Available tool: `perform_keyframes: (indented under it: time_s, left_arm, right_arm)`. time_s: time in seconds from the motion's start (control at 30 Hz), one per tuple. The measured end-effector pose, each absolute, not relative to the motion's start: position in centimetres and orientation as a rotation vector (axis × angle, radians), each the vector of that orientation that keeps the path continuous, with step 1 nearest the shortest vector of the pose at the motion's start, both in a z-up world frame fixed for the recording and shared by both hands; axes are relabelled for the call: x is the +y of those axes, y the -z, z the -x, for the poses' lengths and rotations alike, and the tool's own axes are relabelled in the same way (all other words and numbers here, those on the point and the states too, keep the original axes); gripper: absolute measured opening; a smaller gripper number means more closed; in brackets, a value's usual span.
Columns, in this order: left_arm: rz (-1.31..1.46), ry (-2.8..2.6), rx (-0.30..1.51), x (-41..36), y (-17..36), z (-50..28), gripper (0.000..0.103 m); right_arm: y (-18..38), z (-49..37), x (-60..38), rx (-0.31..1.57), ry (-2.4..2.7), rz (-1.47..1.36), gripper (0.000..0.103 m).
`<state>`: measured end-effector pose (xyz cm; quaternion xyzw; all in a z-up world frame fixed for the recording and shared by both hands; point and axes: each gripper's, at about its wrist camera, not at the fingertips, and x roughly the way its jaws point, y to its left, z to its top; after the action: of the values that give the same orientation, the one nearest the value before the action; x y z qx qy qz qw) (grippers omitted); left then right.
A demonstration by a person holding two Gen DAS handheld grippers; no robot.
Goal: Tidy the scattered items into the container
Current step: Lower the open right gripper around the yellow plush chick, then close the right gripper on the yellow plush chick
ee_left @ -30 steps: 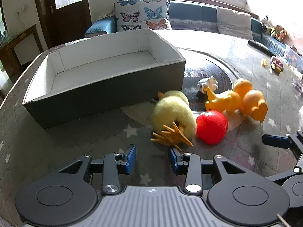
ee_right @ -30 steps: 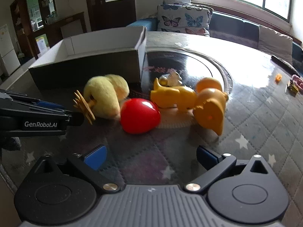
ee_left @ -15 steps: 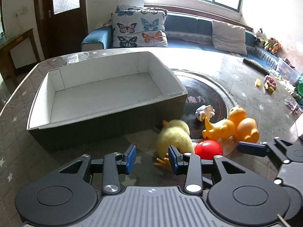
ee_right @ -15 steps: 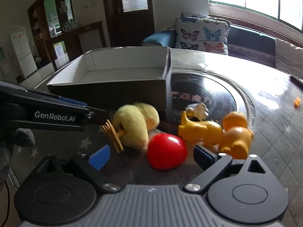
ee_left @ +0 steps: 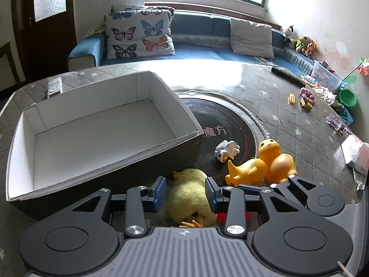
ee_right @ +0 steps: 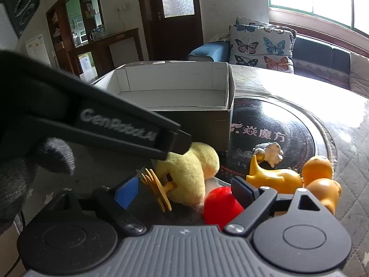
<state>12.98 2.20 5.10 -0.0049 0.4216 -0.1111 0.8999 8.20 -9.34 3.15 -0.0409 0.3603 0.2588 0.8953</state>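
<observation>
Here the left tongs (ee_left: 185, 192) stand spread around the yellow plush chick (ee_left: 189, 196), one blue pad on each side of its body; whether the pads press the plush cannot be told. The chick lies on the quilted tabletop (ee_left: 288, 120) just in front of the near wall of the grey cardboard box (ee_left: 110, 168), whose white inside holds nothing, and its orange feet (ee_right: 156, 190) point toward the cameras. In the right wrist view the left tongs' black arm reaches in from the left, with a grey-gloved hand (ee_right: 20, 180) behind it, and its tip touches the top of the chick. The right tongs (ee_right: 184, 190) are spread wide, low over the tabletop, with the chick's feet and a red ball (ee_right: 219, 205) between their pads; the ball lies touching the chick's side. Just beside the ball lies an orange rubber duck toy (ee_right: 293, 180), and a small white figurine (ee_right: 269, 153) sits behind it on the dark round plate (ee_right: 276, 124) set in the tabletop. A remote control (ee_left: 54, 86) lies beyond the box.
</observation>
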Motion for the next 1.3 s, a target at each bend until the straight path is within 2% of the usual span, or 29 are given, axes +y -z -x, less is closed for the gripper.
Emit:
perform_keyframes:
  time_s: [0.2, 0.33, 0.43, 0.63, 0.87, 1.03, 1.3]
  left_arm:
    - [0.033, 0.287, 0.917, 2.1, -4.5, -14.4, 0.04]
    - [0.029, 0.275, 0.949, 2.2, -3.7, -15.2, 0.04]
    - [0.042, 0.278, 0.97, 2.4, -3.1, -15.6, 0.04]
    - [0.09, 0.294, 0.992, 2.8, -2.6, -16.3, 0.04]
    - [0.116, 0.32, 0.973, 3.2, -3.3, -15.2, 0.034]
    - [0.127, 0.32, 0.917, 3.7, -5.2, -14.5, 0.03]
    - [0.14, 0.299, 0.805, 4.6, -8.9, -14.0, 0.029]
  right_arm:
    - [-2.6, -8.7, -8.8, 0.744, -0.548, 0.106, 0.08]
    - [-2.3, -9.1, -8.9, 0.761, -0.572, 0.088, 0.066]
    - [-2.0, -9.3, -9.0, 0.772, -0.585, 0.078, 0.06]
    - [-1.9, -9.4, -9.5, 0.768, -0.594, 0.06, 0.057]
    - [-2.2, -8.0, -9.8, 0.738, -0.594, 0.084, 0.054]
    - [-3.5, -6.7, -10.0, 0.7, -0.609, 0.104, 0.054]
    - [-6.9, -8.1, -9.4, 0.59, -0.647, 0.133, 0.054]
